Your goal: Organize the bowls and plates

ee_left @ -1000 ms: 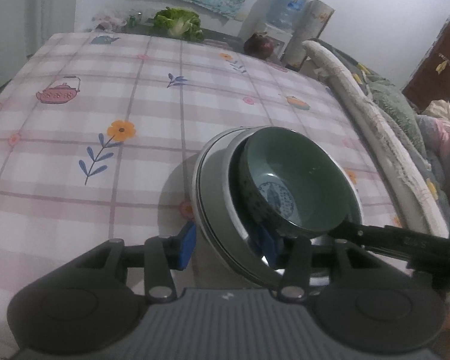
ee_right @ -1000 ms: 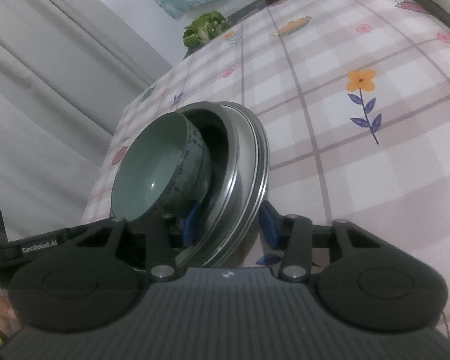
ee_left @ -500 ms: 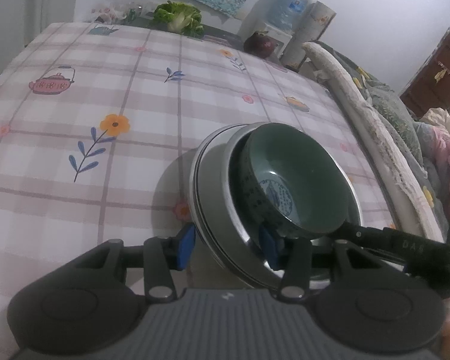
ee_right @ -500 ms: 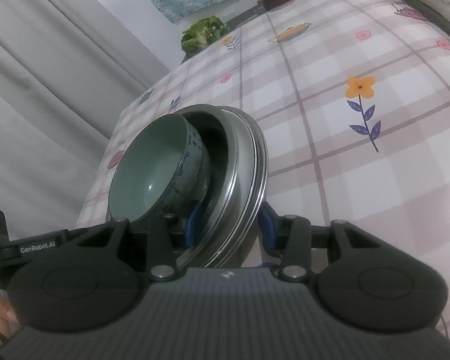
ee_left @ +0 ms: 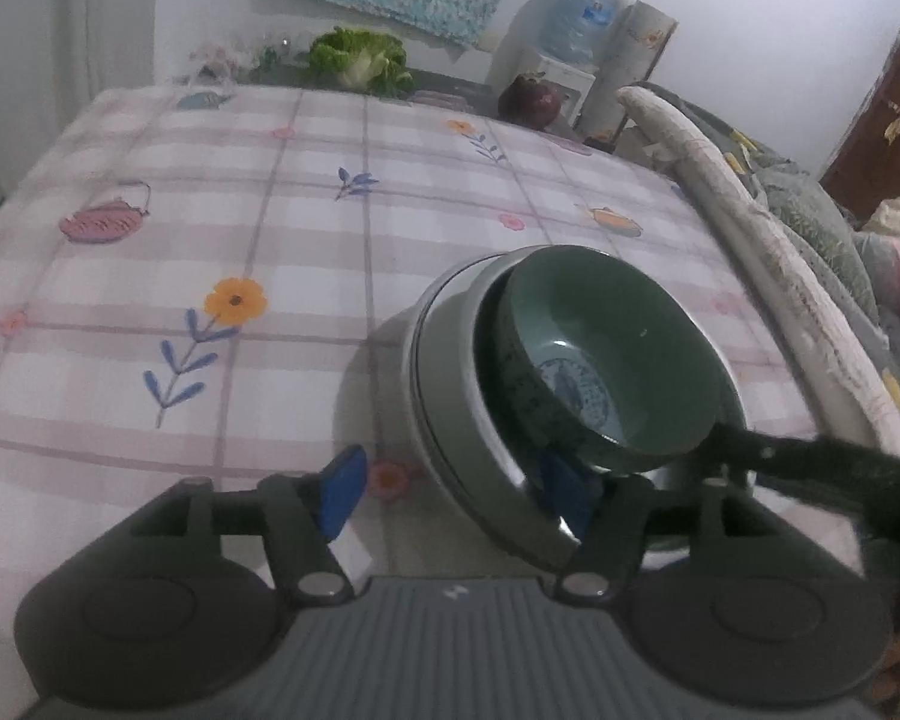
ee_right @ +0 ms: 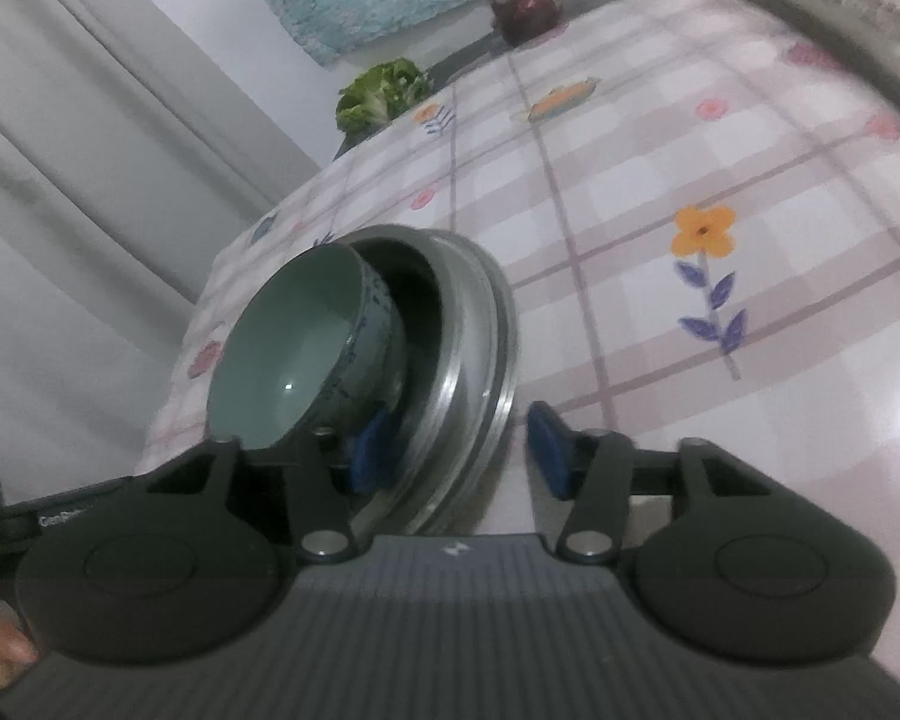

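On the tabletop both tongs, left tongs and right tongs, are opening off the metal plates with the green bowl; next, pull both away

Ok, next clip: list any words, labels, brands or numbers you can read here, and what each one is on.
"Gen…" then blur: white lettering on the left gripper's finger, seen from the right wrist view; the rest cannot be read.
Label on the water jug: blue patch, too blurred to read.
Print on the white roll beside the jug: too small to read.
Mark on each gripper body: a small emblem, no letters.
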Motion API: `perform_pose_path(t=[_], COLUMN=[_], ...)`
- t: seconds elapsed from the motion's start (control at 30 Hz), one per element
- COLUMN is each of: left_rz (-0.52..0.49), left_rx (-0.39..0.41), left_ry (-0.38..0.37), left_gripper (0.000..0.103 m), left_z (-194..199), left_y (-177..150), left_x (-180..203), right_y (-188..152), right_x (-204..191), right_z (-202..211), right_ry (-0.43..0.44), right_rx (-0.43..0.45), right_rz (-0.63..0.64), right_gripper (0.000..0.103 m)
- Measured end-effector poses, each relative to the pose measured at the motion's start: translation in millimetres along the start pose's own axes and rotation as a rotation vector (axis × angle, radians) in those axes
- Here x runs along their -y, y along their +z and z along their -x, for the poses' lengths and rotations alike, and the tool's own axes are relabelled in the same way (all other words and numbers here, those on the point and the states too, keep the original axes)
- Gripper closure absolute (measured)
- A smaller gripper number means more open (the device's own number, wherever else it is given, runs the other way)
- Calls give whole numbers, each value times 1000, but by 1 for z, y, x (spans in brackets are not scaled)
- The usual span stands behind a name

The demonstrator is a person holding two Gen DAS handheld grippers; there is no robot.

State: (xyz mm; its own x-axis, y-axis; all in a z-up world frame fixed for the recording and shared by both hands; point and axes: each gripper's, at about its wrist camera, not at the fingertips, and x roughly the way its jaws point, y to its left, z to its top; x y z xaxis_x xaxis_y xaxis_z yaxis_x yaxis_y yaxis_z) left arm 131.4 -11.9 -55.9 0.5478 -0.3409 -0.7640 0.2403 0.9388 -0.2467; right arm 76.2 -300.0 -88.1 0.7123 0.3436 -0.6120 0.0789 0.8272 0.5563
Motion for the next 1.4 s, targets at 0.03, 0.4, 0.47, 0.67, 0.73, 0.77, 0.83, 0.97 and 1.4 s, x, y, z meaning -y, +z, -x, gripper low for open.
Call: perform_pose_path(t=[0.03, 0.4, 0.47, 0.67, 0.73, 0.77, 0.83, 0.97, 1.4], left_rz=[-11, -170, -155, -114, -100, -89, -66, -67, -92], left_rx=[10, 161, 184, 246, 237, 229, 231, 181, 64], left_ry=[8, 204, 220, 233, 241, 254, 272, 295, 307], left_gripper=[34, 12, 7, 0, 0, 0, 0, 0, 0], left_z=[4, 62, 72, 97, 100, 101, 103, 100, 74], left_y=[-2, -26, -29, -31, -30, -30, -31, -31, -31], left_x=[1, 22, 23, 27, 29, 30, 30, 33, 42], right_y=[-1, -18, -23, -37, -38, -39, -42, -45, -43], right_x=[0, -21, -30, -61, -71, -75, -83, -89, -88], right_z=[5, 71, 84, 105, 108, 109, 112, 110, 78], right_ry=[-11, -156, -173, -220, -219, -220, -224, -253, -314], right_rx=[9, 162, 194, 243, 241, 239, 234, 187, 35], right_rz=[8, 189, 224, 326, 355, 367, 386, 389, 329], right_gripper=[39, 7, 1, 1, 1, 1, 1, 1, 1])
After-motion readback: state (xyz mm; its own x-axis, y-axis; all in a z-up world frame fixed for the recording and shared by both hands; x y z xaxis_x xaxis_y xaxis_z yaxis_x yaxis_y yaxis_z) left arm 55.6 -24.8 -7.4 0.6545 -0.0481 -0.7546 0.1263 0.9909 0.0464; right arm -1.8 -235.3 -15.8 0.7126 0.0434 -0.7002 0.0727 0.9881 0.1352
